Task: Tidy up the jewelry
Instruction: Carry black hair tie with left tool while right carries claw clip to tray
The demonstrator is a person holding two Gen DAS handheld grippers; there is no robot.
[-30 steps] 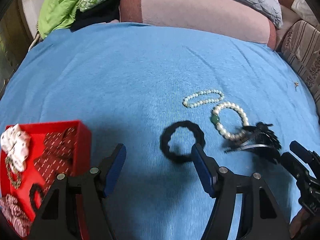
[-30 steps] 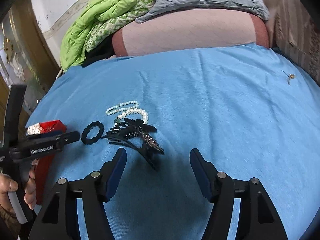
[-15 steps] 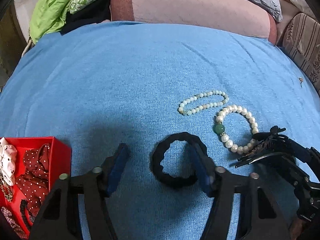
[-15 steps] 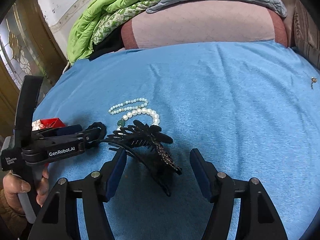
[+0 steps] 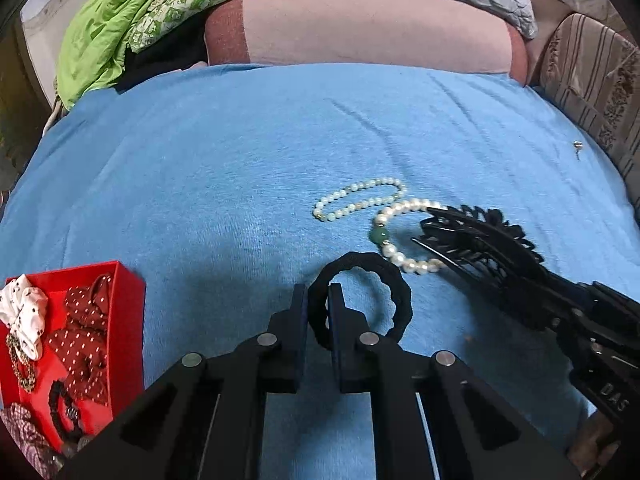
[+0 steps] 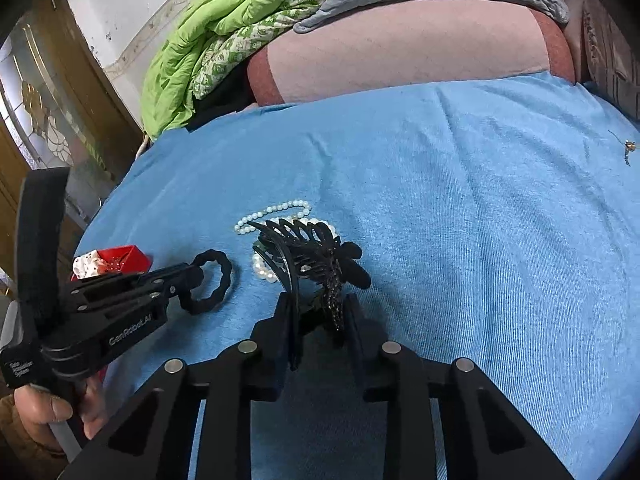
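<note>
My left gripper (image 5: 318,300) is shut on the near rim of a black scrunchie hair tie (image 5: 394,292) lying on the blue sheet; it also shows in the right wrist view (image 6: 218,280). My right gripper (image 6: 318,312) is shut on a black hair claw clip (image 6: 316,252), which also shows in the left wrist view (image 5: 484,244). A pearl bracelet with a green bead (image 5: 386,236) lies partly under the clip. A smaller pale bead bracelet (image 5: 356,199) lies just beyond it. A red box (image 5: 128,320) with scrunchies and jewelry sits at the left.
The blue sheet (image 5: 240,168) covers the bed. Pink, grey and green bedding (image 5: 360,28) is piled at the far edge. A small metal item (image 5: 577,147) lies at the far right. A striped cushion (image 5: 600,72) borders the right side.
Both grippers went from open to shut. The left one moved forward and closed on the black hair tie. The right one moved forward and closed on the claw clip.
</note>
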